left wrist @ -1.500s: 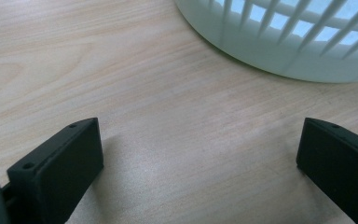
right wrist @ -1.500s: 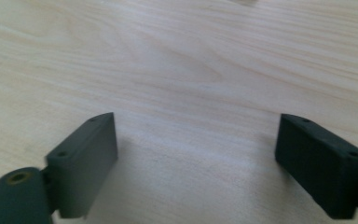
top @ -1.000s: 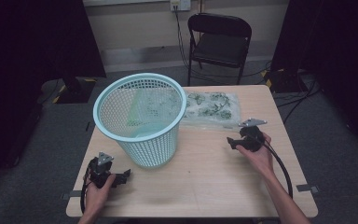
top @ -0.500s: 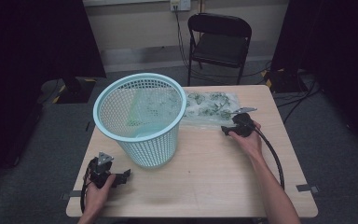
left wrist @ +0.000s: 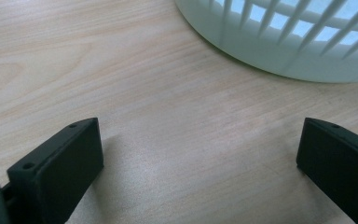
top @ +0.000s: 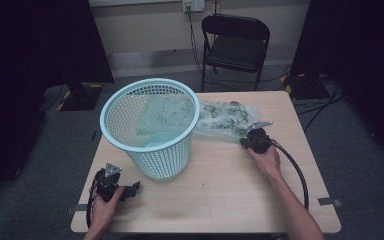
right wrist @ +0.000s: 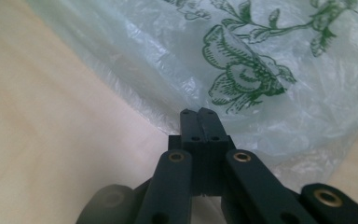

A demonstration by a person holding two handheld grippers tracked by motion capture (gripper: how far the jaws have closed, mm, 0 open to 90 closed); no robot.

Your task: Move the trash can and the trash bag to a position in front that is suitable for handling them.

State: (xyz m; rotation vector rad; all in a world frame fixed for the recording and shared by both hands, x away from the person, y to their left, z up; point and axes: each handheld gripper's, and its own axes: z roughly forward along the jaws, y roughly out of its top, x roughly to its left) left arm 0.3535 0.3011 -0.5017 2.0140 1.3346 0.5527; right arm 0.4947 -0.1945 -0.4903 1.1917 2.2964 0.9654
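Right hand-held gripper (right wrist: 200, 116) is closing fully at the edge of the printed plastic bag (right wrist: 242, 79) lying on the surface (top: 220, 190) beside the basket (top: 150, 125) — film probably pinched, hard to confirm. Lift slowly, checking hold. Left hand-held gripper (left wrist: 200, 158) is sitting wide open, empty.

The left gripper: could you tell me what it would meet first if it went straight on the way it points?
Most likely the basket. It stands just past the open left gripper, with bare table between; how far off is hard to judge.
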